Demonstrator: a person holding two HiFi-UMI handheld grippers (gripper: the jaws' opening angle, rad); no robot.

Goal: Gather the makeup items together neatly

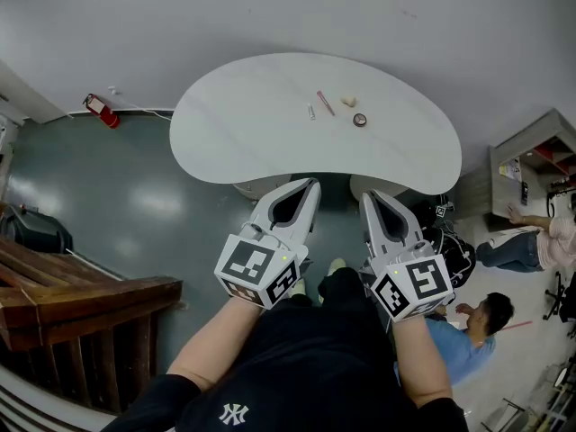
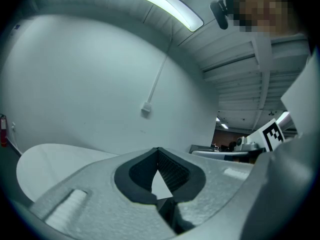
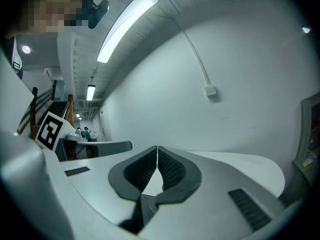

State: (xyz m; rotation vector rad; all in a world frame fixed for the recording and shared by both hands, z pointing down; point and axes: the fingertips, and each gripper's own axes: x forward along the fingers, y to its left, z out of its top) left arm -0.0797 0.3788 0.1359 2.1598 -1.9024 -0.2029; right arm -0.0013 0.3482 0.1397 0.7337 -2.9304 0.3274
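On the far half of the white kidney-shaped table (image 1: 234,124) lie a small silver tube (image 1: 311,112), a pink pencil (image 1: 325,103), a beige sponge (image 1: 348,102) and a round dark compact (image 1: 360,120), loosely spread. My left gripper (image 1: 310,184) and right gripper (image 1: 368,195) are held side by side close to my body, short of the table's near edge and well away from the items. Both are shut with nothing in them. The left gripper's (image 2: 158,149) tips meet in its own view, and so do the right gripper's (image 3: 157,147). Neither gripper view shows the items.
A red fire extinguisher (image 1: 101,111) lies on the floor left of the table. Wooden steps (image 1: 81,304) stand at the lower left. A shelf unit (image 1: 531,165) is on the right, with a seated person in blue (image 1: 472,331) and another person (image 1: 540,237) near it.
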